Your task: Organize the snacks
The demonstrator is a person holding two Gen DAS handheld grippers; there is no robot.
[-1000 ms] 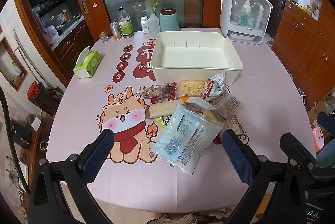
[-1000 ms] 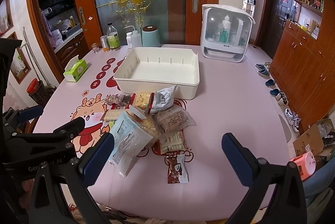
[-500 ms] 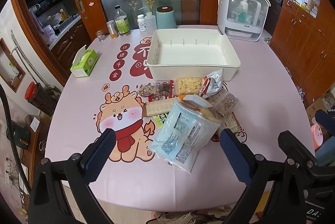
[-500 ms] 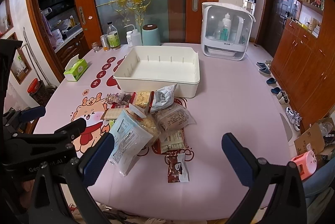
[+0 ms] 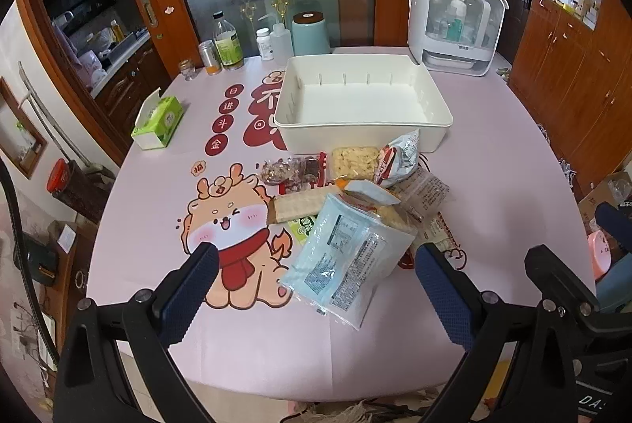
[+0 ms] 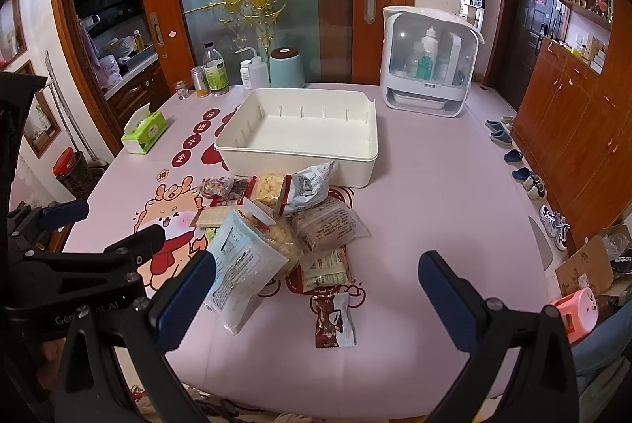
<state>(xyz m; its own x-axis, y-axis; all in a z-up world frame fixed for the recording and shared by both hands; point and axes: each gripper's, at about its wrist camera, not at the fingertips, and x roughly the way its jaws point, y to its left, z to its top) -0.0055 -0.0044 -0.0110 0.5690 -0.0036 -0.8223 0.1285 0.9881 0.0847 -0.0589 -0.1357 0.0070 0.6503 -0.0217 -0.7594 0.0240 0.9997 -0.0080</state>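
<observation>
A round desk covered in a pink cloth with a cartoon dragon print held a heap of snack packets near its front edge. A pale blue packet lay on top at the front of the heap, tilted over the others. Behind it sat a clear bag of yellow crackers, a red and white crisp bag and a clear bag of dark sweets. A small brown packet lay alone, just in front of the heap. Beyond the heap, touching its far side, stood a white bin with nothing inside.

The left hand-held gripper hung above the desk's near edge, its blue-padded jaws spread wide with nothing between them, the blue packet in line ahead. The right hand-held gripper hung beside it, its jaws likewise spread wide and holding nothing.

A green tissue box sat at the left, and bottles lined the far edge.
</observation>
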